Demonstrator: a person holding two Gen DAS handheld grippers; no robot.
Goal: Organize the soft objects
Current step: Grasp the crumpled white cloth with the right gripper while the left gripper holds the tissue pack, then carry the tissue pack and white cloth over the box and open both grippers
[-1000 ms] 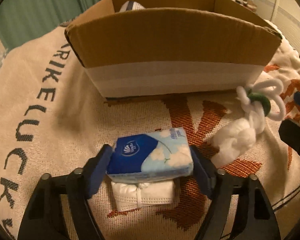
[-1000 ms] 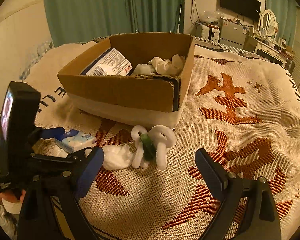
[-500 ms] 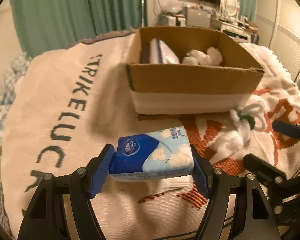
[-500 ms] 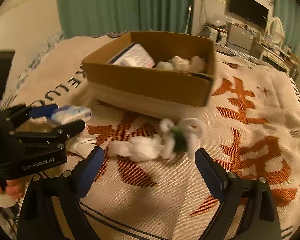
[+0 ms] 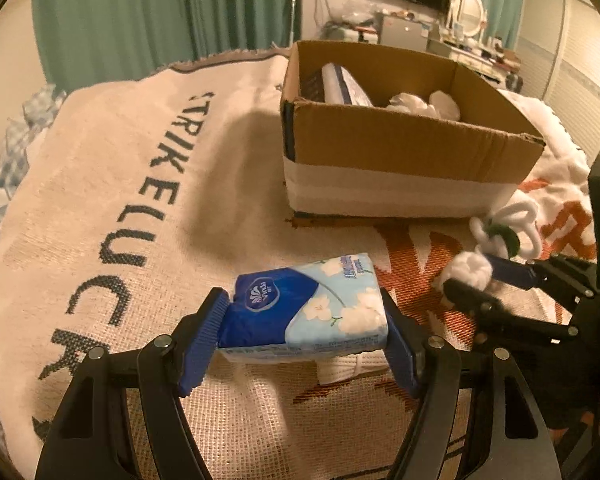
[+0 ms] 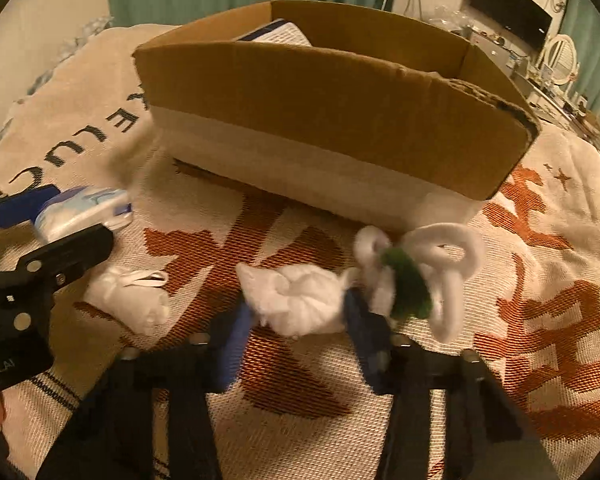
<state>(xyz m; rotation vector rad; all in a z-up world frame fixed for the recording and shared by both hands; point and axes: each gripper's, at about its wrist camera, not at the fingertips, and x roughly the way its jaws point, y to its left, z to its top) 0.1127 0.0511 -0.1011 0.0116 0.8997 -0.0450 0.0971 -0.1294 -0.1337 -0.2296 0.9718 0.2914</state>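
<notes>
The left gripper (image 5: 302, 332) is clamped on the tissue pack (image 5: 306, 312), its blue pads pressed against the pack's two short ends, and the pack hangs clear of the blanket (image 5: 100, 184); a second ago it lay flat on top of the folded white cloth (image 5: 348, 368), which stays on the blanket just under the pack at about 5 o'clock from it. So the pack has been lifted, and the left wrist view now looks over the blanket toward the cardboard box (image 5: 400, 160) at about 1 o'clock, well apart from the pack, which suggests the carry to the box is under way. The right gripper (image 6: 300, 320) has changed most: a second ago its fingers stood wide apart above the blanket, and now they have come in close on either side of the white cotton wad (image 6: 296, 300), touching or nearly touching it, though motion blur hides whether the grip is firm. The white looped toy with the green middle (image 6: 416, 272) lies joined to the wad at 3 o'clock, right against the near wall of the box. Inside the box sit a large packet (image 5: 342, 88) and some white soft things (image 5: 428, 102), so part of the sorting looks done; the pack, wad, toy and cloth remain outside.
</notes>
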